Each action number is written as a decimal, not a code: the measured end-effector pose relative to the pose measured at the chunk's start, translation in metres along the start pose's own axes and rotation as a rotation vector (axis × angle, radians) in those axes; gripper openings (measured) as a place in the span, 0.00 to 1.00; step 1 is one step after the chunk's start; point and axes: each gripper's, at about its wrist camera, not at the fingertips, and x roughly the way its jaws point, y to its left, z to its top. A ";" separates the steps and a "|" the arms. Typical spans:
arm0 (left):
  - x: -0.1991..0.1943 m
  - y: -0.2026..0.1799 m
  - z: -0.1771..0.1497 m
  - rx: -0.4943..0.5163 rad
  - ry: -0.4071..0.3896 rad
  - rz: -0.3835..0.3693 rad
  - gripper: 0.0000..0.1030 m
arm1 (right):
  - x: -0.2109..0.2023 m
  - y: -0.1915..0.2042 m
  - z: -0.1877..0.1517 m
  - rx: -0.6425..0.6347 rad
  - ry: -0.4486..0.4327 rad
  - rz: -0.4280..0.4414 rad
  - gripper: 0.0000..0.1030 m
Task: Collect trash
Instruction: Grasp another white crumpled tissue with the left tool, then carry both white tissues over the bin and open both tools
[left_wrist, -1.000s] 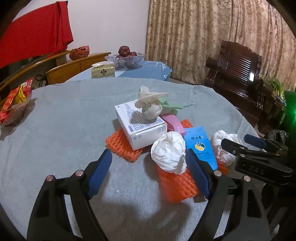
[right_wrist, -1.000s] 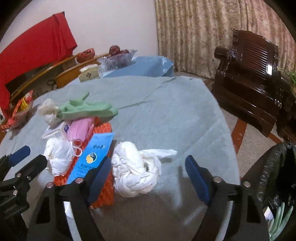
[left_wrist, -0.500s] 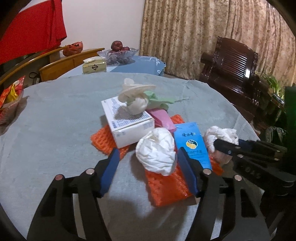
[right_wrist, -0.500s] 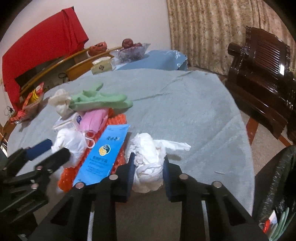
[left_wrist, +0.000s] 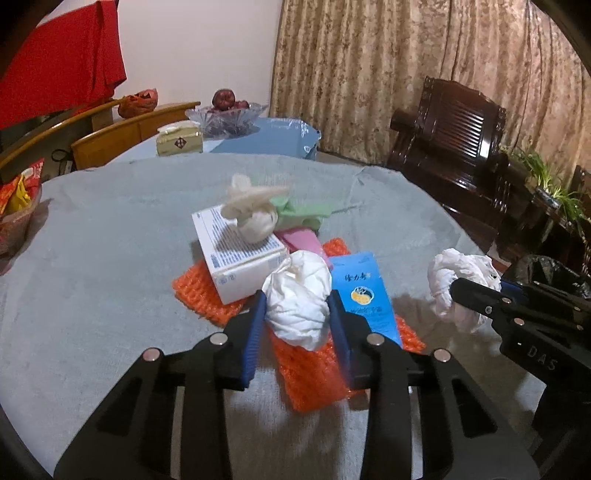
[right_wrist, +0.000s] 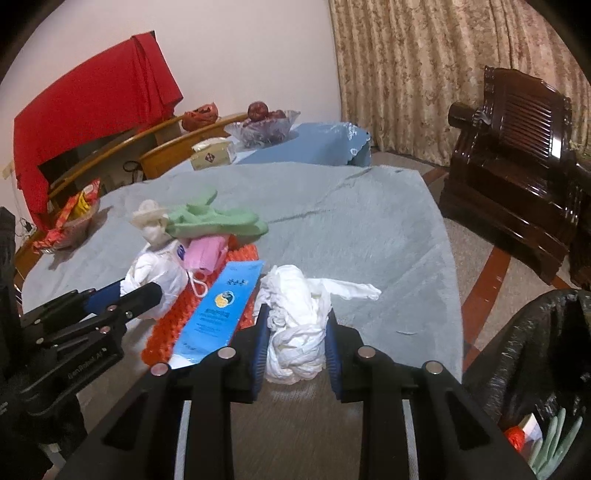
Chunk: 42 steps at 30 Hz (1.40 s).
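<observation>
Round bench under a pale blue-grey cloth, with a bin lined in a black plastic bag standing on the floor just off the bench's edge; all places below are given relative to the flat orange foam net that lies near the middle of the bench. Some rubbish, among it a pale green glove, already shows at the bottom of the bin, so collection is judged begun but far from finished. Resting partly on the net: a white printed cardboard box on its far corner, a long blue printed packet lying along its top, and a pink face mask at its far edge. Beyond the net, a light green rubber glove and, on top of the box, a knotted cream glove. The left claw has just been closing and its blue pads now press a crumpled white tissue ball sitting on the net. The right claw, off the net's edge nearest the bin, is narrowed onto a knotted white rag bundle, which in the left wrist view appears raised off the cloth. Two items are thus in hand and not yet binned; the net, box, packet, mask and both gloves are left on the bench.
</observation>
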 end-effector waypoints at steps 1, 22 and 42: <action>-0.003 0.000 0.001 0.001 -0.006 -0.001 0.32 | -0.004 0.001 0.001 0.000 -0.008 0.001 0.27; -0.063 -0.048 0.019 0.053 -0.093 -0.079 0.32 | -0.090 -0.013 0.011 0.030 -0.144 -0.028 0.27; -0.072 -0.184 0.002 0.205 -0.087 -0.318 0.32 | -0.197 -0.118 -0.041 0.160 -0.192 -0.278 0.27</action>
